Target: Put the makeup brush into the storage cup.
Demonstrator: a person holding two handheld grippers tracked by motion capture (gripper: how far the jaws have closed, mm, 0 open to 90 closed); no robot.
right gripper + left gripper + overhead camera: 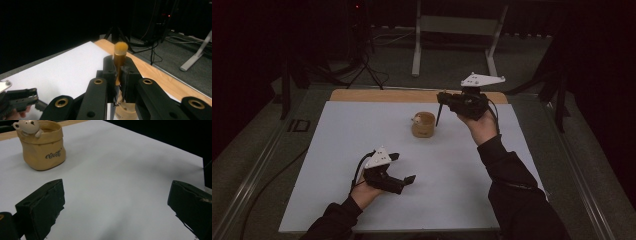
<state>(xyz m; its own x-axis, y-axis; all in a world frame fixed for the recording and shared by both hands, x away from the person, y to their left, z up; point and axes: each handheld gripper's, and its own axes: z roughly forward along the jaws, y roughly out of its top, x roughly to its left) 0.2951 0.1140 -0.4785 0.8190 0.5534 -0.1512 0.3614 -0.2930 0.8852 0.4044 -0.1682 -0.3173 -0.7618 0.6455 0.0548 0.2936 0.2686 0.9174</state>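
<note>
Left gripper (403, 167) hovers spread near the white sheet's (337, 150) front edge. Right gripper (119, 72) pinches a gold-handled makeup brush (120, 53) above the tan fabric pouch (423, 125) toward the far edge.

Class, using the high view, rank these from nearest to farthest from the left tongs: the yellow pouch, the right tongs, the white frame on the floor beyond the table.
1. yellow pouch, mid-table, ahead and right of the left tongs.
2. right tongs, raised at the far right, shut on a brush.
3. white frame, on the floor beyond the table's far edge.

Dim room — grey carpet floor (452, 60), white metal frame (457, 25), black tripod (364, 65) behind.
</note>
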